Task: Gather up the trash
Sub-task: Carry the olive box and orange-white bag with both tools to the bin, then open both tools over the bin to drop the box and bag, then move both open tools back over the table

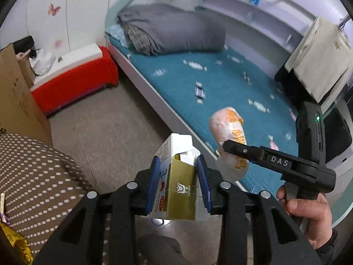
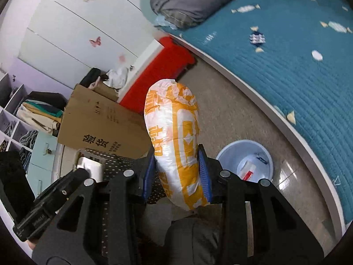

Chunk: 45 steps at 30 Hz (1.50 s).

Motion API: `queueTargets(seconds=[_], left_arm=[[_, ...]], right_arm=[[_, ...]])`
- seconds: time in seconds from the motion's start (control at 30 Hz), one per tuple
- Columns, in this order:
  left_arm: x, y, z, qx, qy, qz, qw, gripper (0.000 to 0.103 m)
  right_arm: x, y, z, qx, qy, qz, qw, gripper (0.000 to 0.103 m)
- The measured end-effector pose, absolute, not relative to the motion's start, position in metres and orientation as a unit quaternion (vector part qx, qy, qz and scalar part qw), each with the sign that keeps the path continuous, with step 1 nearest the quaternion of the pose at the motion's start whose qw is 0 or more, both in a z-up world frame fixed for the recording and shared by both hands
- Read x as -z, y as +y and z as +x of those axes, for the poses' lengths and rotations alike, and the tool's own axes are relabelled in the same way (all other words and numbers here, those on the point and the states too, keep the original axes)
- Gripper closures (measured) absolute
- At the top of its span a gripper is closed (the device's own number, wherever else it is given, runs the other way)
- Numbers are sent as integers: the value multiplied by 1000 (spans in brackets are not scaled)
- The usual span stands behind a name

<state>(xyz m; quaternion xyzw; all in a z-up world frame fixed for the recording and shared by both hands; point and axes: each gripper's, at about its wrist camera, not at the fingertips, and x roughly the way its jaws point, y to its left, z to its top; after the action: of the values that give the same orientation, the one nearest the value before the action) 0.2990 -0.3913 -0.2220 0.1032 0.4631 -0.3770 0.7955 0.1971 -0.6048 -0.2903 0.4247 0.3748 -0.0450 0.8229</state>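
Observation:
My left gripper (image 1: pixel 178 183) is shut on a white and gold carton (image 1: pixel 179 176) with an open top, held above the floor. My right gripper (image 2: pixel 177 172) is shut on a puffy white and orange plastic bag (image 2: pixel 174 137). The bag also shows in the left wrist view (image 1: pixel 229 130), held by the right gripper (image 1: pixel 229 146) over the bed edge. A light blue bin (image 2: pixel 229 154) stands on the floor beside the bed, just right of my right gripper, with a white and red packet (image 2: pixel 248 170) inside.
A bed with a teal quilt (image 1: pixel 198 84) and a grey duvet (image 1: pixel 174 28) fills the right. A red and white box (image 1: pixel 75 77) stands by the wall. A cardboard box (image 2: pixel 106 123) and a brown dotted cushion (image 1: pixel 37 172) lie on the left.

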Motion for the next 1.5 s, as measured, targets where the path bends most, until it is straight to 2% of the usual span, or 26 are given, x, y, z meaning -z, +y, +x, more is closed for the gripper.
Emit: queueTargets(seconds=[0.17,0.23,0.27,0.3,0.33,0.37,0.5,0.57,0.67,1.03,1.5], left_arm=[[249,-412,310,373,496,128,774,68],[260,-421,314,368,508,143,765,61],[266,-425,316,362,515,152,762,53],[272,-428,319,359,521,159,758,29],[275,-430,321,353,525,164,757,14],[277,-430,323,342,523,169,762,13],[276,-424,328,331,522,161,769,13],[270,-416,327,330,514,156,776,13],[262,-405,324,326,505,150,785,13],[213,-366,295,334,463,123,812,10],[155,-306,261,334,408,93,845,9]], right_arm=[[317,-609,207,49,393,441,806,67],[325,-610,211,48,398,447,800,63],[330,-611,213,49,400,451,796,57],[335,-611,215,54,404,453,793,52],[341,-612,217,56,409,456,788,43],[350,-613,220,55,416,463,781,36],[373,-612,219,59,431,486,758,24],[376,-609,214,64,431,489,755,14],[375,-606,206,73,433,485,756,8],[332,-591,185,94,420,446,785,6],[238,-540,181,67,376,385,840,6]])
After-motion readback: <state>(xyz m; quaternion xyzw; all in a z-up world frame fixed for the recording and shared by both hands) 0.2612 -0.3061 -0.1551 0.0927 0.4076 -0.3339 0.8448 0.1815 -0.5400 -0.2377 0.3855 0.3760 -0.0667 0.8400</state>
